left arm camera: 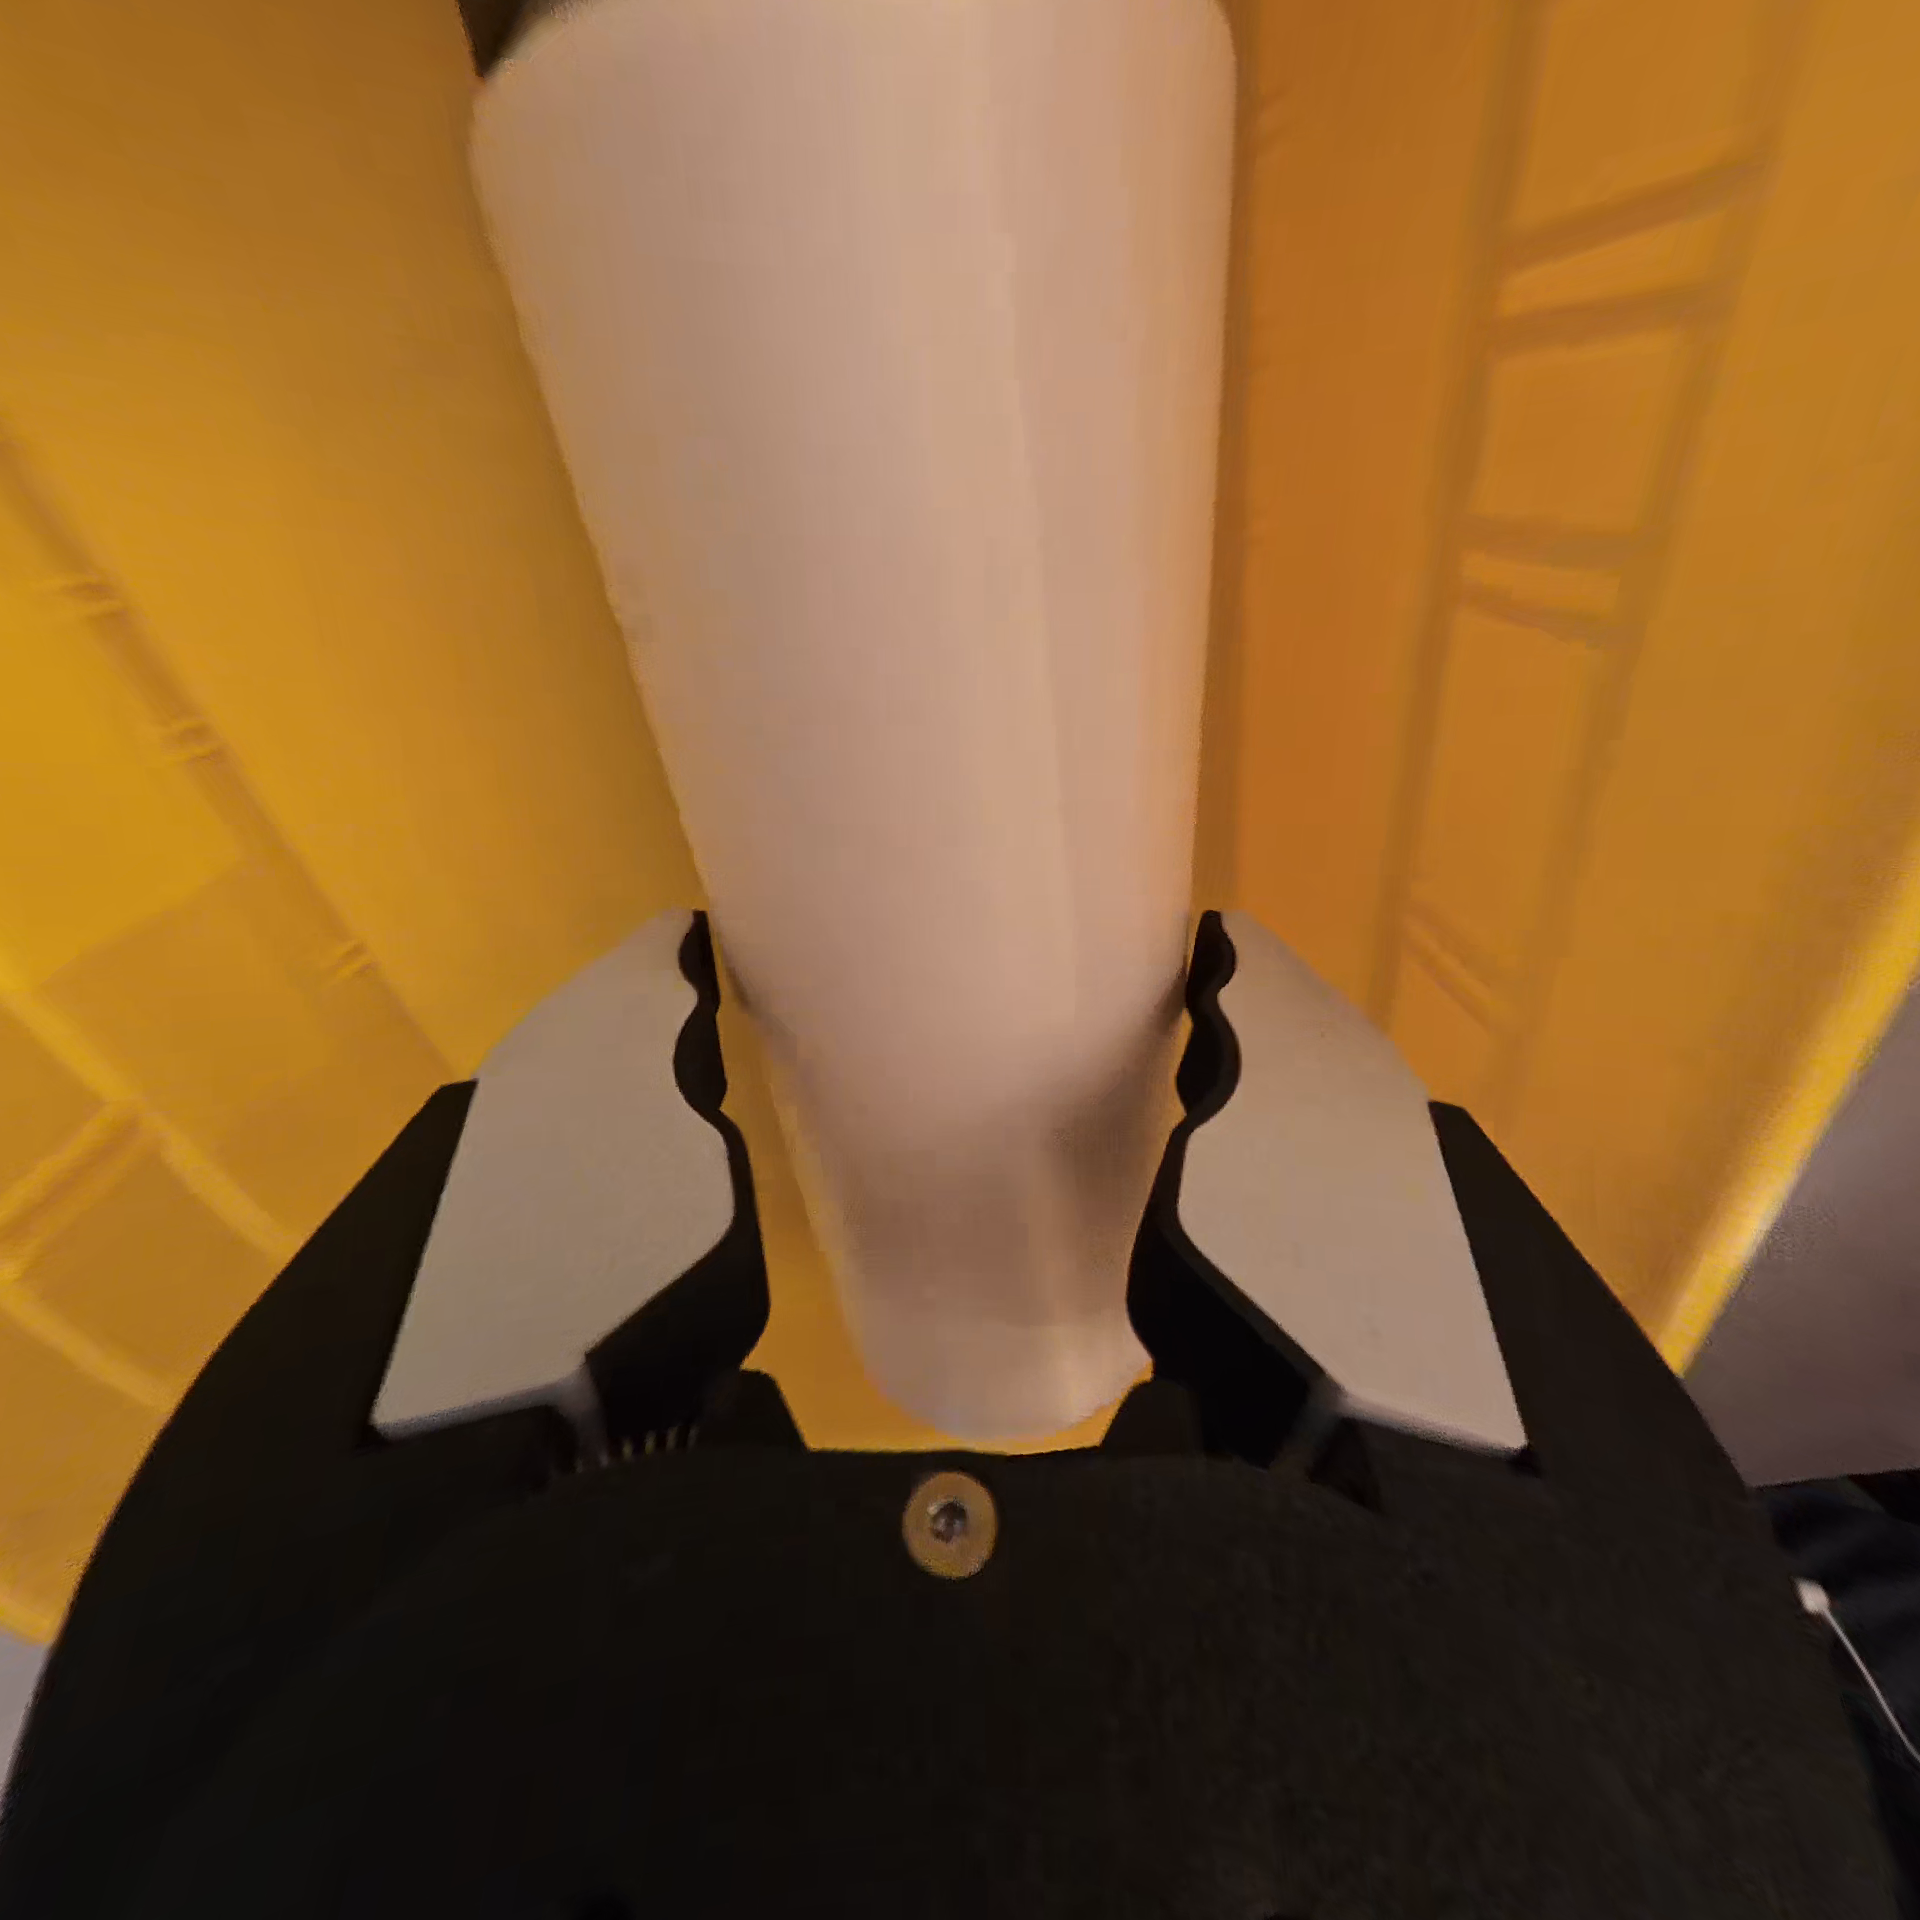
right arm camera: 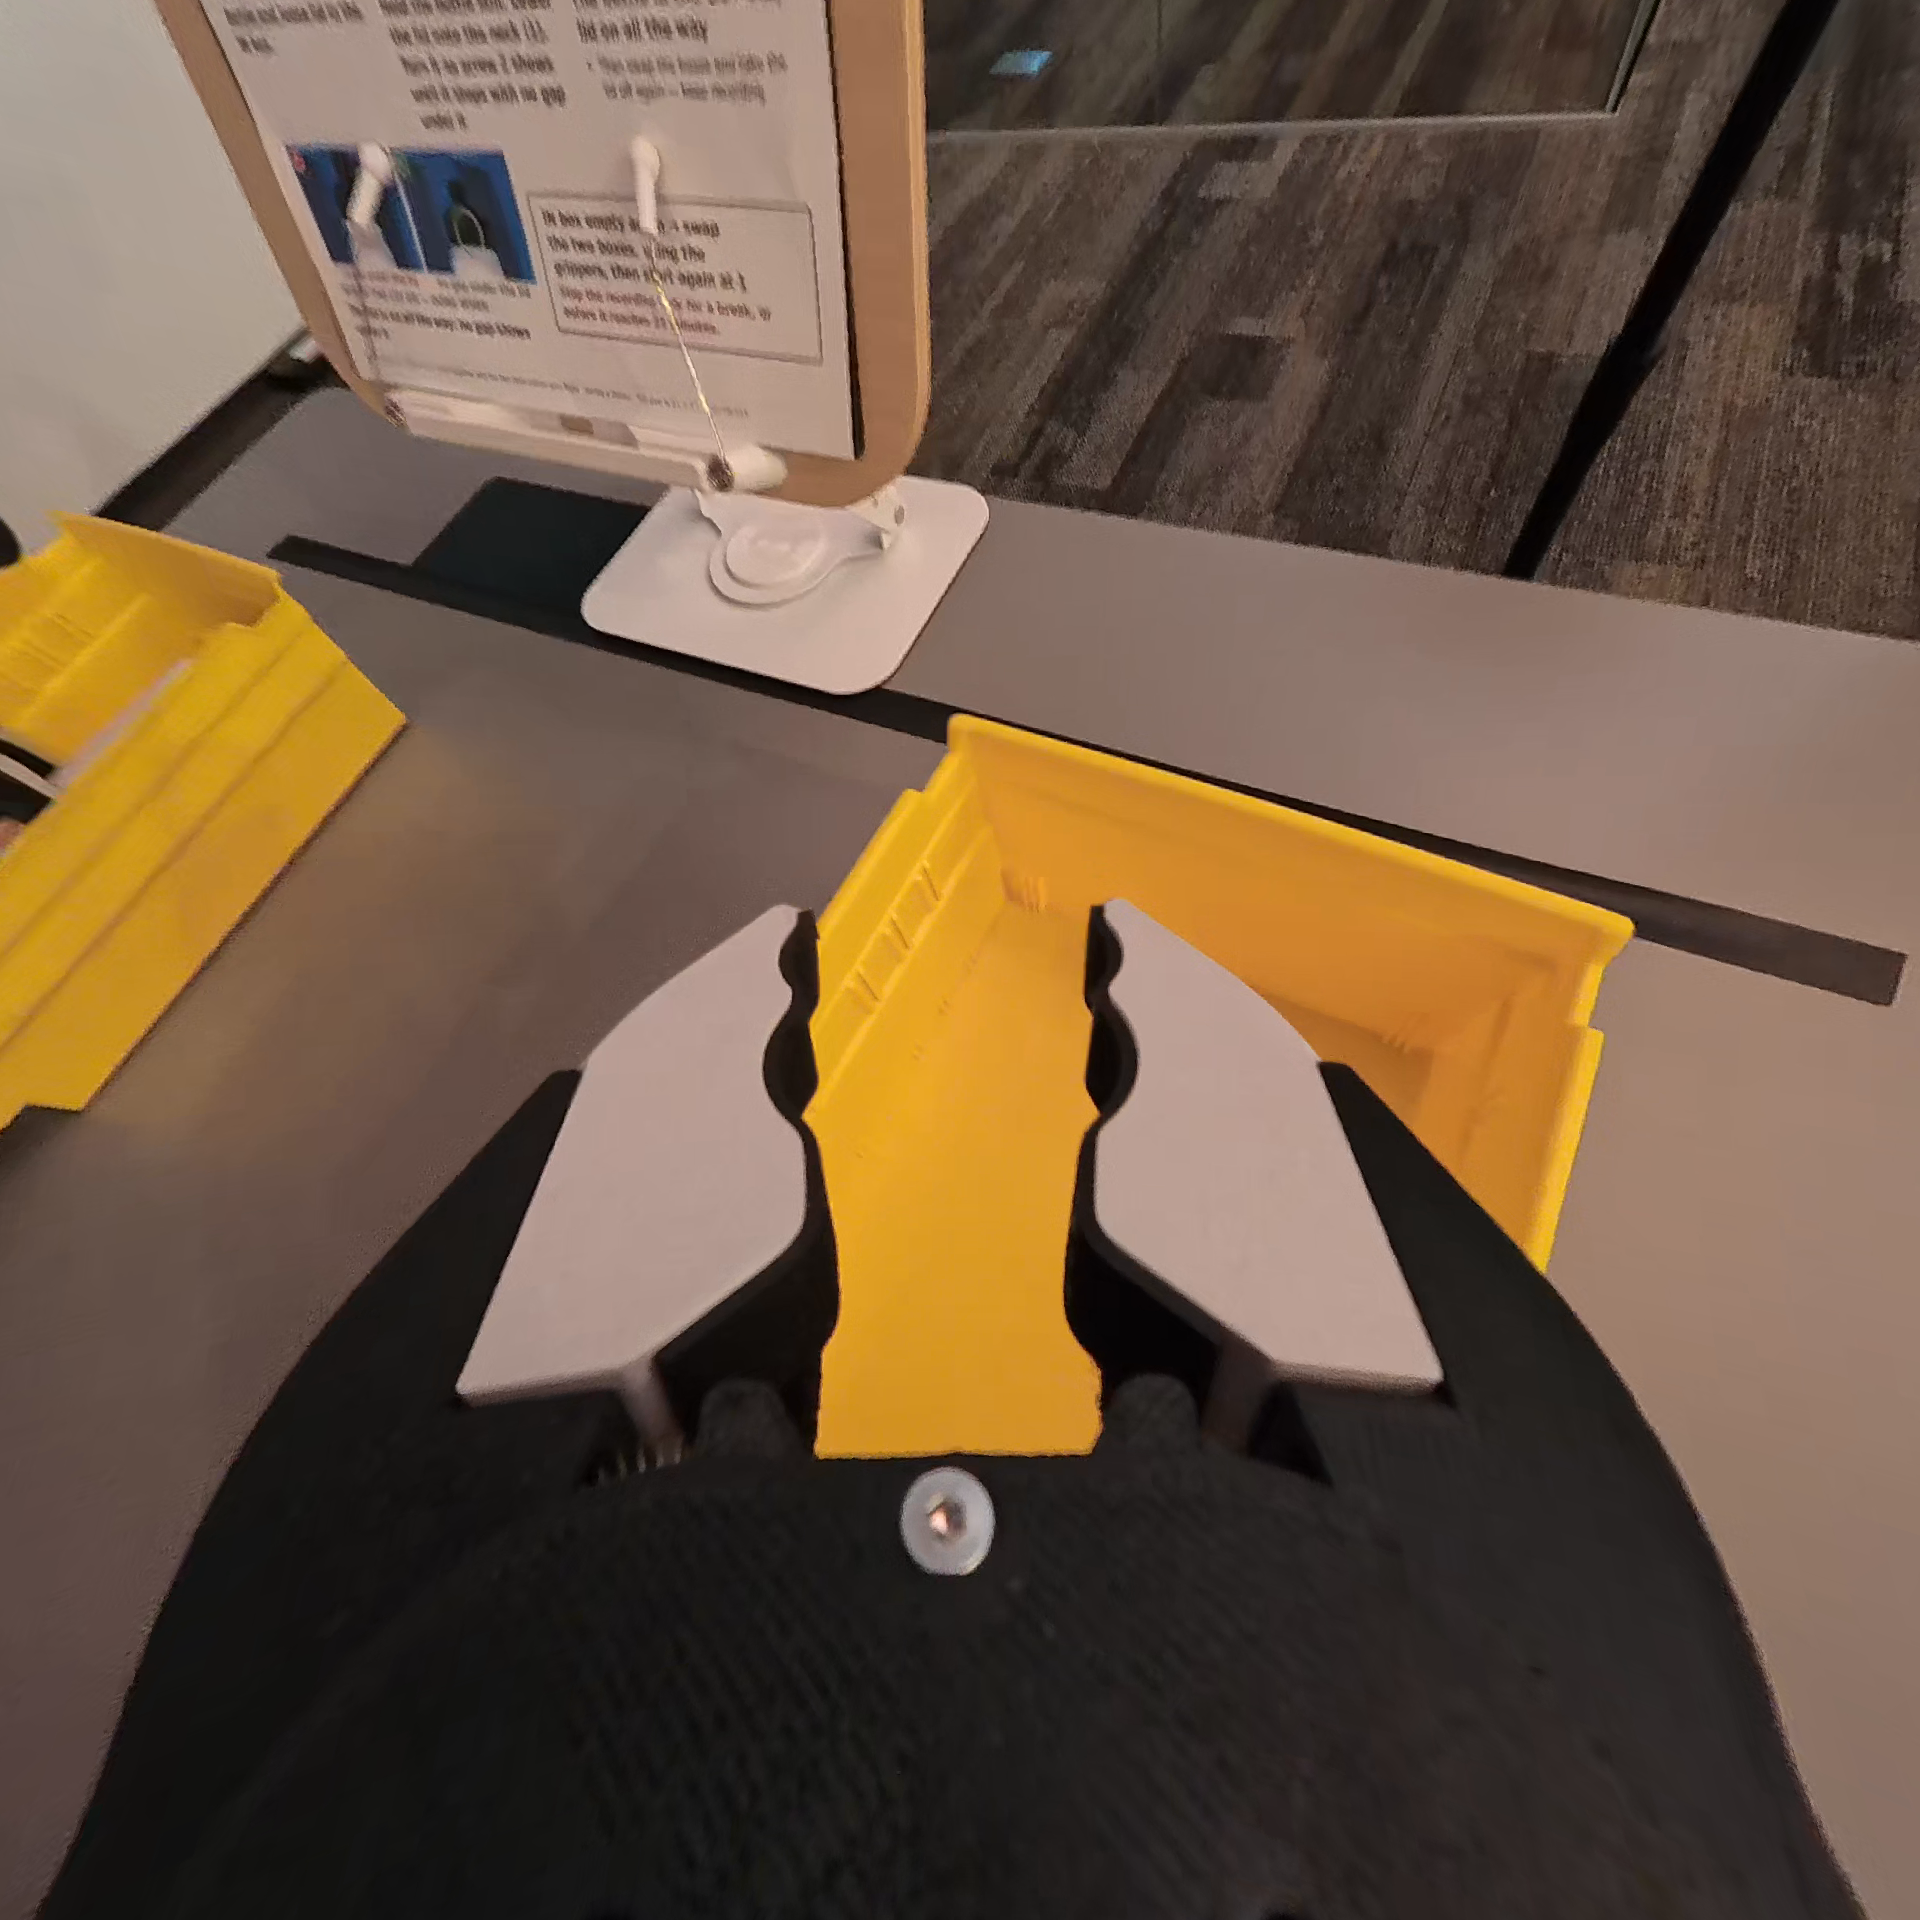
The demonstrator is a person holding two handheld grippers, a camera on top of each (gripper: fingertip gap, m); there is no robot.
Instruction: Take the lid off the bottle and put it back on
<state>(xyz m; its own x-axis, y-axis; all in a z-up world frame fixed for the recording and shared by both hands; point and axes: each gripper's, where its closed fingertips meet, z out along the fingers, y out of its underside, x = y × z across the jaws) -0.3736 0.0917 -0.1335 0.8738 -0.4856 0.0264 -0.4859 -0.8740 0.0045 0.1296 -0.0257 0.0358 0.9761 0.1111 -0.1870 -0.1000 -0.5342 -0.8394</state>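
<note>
Bottle (left arm camera: pixel 883 623) btwn L gripper (left arm camera: pixel 951 966) fingers (left arm camera: pixel 582 1164)

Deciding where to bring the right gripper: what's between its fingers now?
Nothing is gripped: the right gripper is open, with only the yellow bin floor showing through the gap, in the right wrist view.

Warm, dim indoor light in both views, casting an orange tint. Soft motion blur across the cream bottle (left arm camera: pixel 883 675) and yellow bin wall (left arm camera: pixel 260 520). Strong wide-angle bending toward edges. Slightly smeared instruction sheet (right arm camera: pixel 582 208); faint sheen on grey tabletop (right arm camera: pixel 1351 707).
</note>
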